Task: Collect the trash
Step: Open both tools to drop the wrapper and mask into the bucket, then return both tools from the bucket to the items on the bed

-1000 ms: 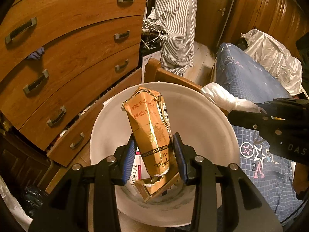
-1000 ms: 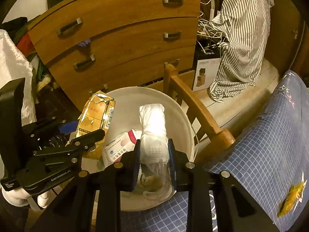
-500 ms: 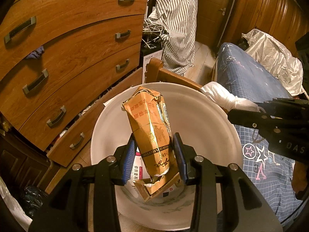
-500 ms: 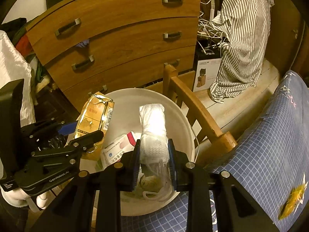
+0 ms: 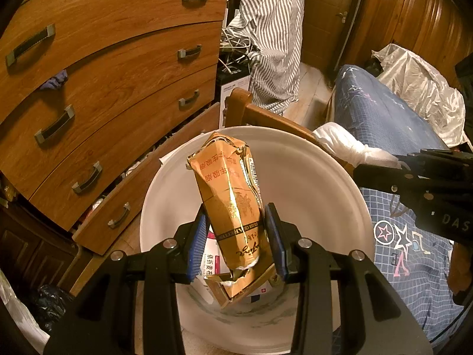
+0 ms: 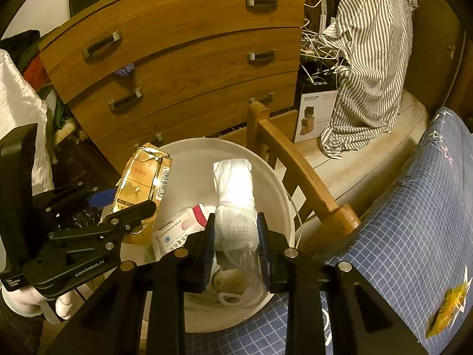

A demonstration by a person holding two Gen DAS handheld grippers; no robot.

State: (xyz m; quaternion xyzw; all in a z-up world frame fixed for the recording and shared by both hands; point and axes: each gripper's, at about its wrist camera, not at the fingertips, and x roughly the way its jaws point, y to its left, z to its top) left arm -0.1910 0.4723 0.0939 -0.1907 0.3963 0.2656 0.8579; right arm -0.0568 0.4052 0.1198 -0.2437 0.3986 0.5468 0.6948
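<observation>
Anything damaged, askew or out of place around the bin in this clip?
Yes. The orange carton in the left hand-held gripper is crushed and torn open at its lower end. On the dresser, a scrap of purple cloth pokes from a drawer seam. A yellow wrapper lies on the blue bedspread, outside the white bin.

"GenRobot.AI" on left gripper (image 6: pixel 88 267); "DAS" on right gripper (image 5: pixel 452 224)
</observation>
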